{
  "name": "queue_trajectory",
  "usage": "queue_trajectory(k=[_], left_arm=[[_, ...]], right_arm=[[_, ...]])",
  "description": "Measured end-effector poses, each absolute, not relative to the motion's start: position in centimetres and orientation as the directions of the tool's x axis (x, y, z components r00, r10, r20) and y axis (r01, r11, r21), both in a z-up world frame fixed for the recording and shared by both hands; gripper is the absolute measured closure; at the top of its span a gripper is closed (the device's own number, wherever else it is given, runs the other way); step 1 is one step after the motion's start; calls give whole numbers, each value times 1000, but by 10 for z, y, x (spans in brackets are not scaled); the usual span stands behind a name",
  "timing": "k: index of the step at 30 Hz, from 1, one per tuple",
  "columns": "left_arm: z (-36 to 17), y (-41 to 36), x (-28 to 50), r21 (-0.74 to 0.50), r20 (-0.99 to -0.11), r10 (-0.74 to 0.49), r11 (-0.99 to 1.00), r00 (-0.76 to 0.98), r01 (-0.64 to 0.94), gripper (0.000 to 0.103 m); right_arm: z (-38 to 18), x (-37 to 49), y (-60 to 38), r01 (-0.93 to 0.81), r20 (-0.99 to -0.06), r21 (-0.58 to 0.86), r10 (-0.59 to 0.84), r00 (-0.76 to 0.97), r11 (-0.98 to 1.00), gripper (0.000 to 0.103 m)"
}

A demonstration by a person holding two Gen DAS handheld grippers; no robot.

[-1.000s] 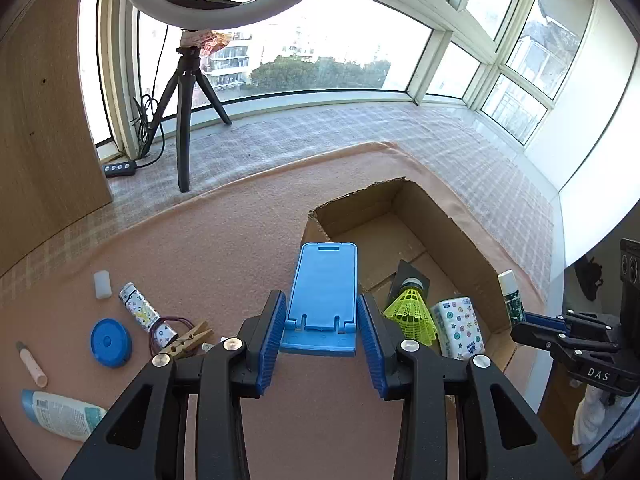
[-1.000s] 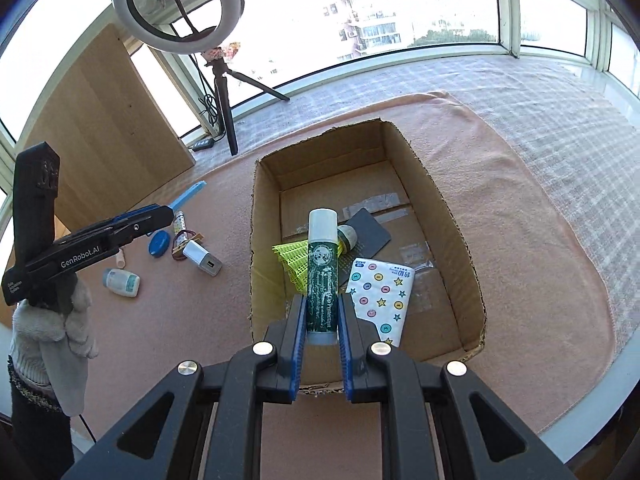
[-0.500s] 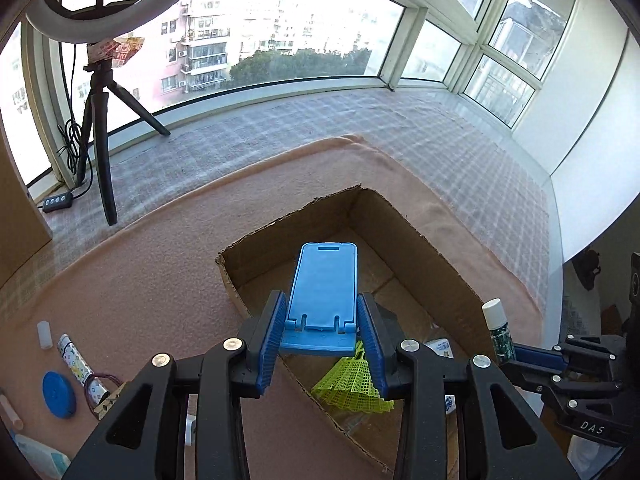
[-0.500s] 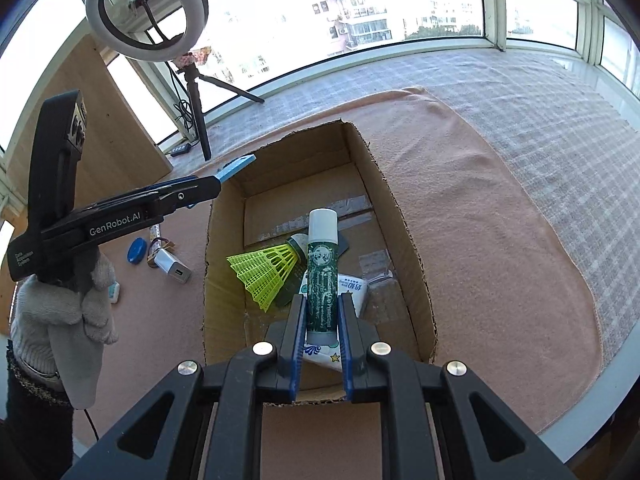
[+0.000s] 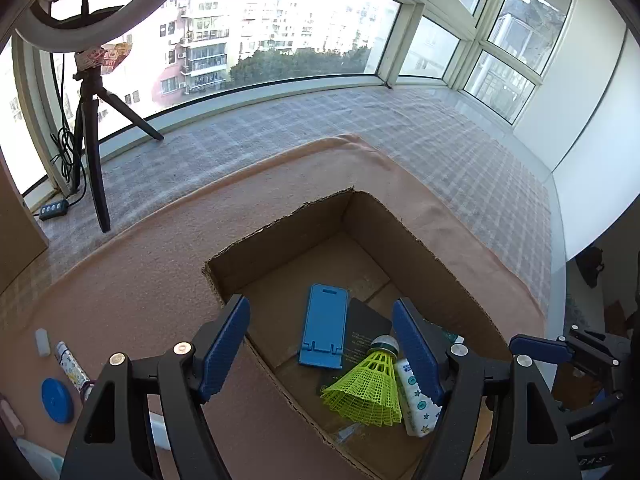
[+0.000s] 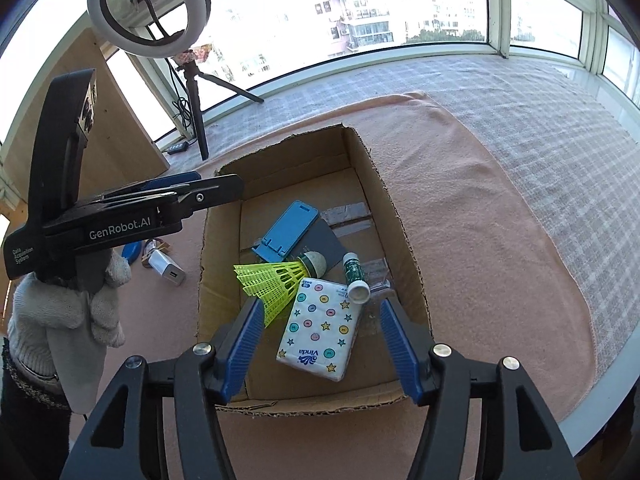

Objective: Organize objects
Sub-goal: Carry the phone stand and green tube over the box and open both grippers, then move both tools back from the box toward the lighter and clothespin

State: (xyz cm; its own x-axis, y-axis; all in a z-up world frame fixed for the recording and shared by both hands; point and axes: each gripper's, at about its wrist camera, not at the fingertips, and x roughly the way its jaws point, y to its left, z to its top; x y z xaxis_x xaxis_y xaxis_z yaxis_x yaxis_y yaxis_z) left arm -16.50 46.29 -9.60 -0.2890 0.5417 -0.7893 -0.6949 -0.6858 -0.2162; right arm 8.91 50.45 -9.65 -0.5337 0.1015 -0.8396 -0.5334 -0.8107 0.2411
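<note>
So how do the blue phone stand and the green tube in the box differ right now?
The blue phone stand is a broad flat panel; the green tube is a slim cylinder with a white cap. The stand sits toward the far half of the cardboard box, partly over a dark card; the tube lies nearer, its cap against the tissue pack. Both lie loose inside the box, clear of either gripper's jaws.

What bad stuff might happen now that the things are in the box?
1. The green tube leans on the tissue pack, so it may roll off.
2. The right tool, its jaws opening, hangs low above the shuttlecock and might bump it when pulling out.
3. The left tool sits over the box's edge and might snag it.
</note>
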Motion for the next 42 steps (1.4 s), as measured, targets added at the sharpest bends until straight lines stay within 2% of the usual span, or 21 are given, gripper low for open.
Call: queue_trajectory(k=[13,27,36,42], left_arm=[[-90,417,-163,-198,-794,514,-724,-326,-660,26],[-99,290,-179,-166,-818,417,-830,-395,-533,26],[-116,207,-222,-193,-846,351,-903,-402,-383,27],[-130,198,-260,-203,-863,324,-925,-388,-323,28]], right_arm=[[-96,72,488,-500,-840,262,60,-539,-825,46],[-90,31,446,-413,-831,301,-24,-555,-859,46],[-88,-16,419,-340,-826,355,-122,-550,-871,46],[-109,-62,401,-317,-835,416,-219,-505,-852,47]])
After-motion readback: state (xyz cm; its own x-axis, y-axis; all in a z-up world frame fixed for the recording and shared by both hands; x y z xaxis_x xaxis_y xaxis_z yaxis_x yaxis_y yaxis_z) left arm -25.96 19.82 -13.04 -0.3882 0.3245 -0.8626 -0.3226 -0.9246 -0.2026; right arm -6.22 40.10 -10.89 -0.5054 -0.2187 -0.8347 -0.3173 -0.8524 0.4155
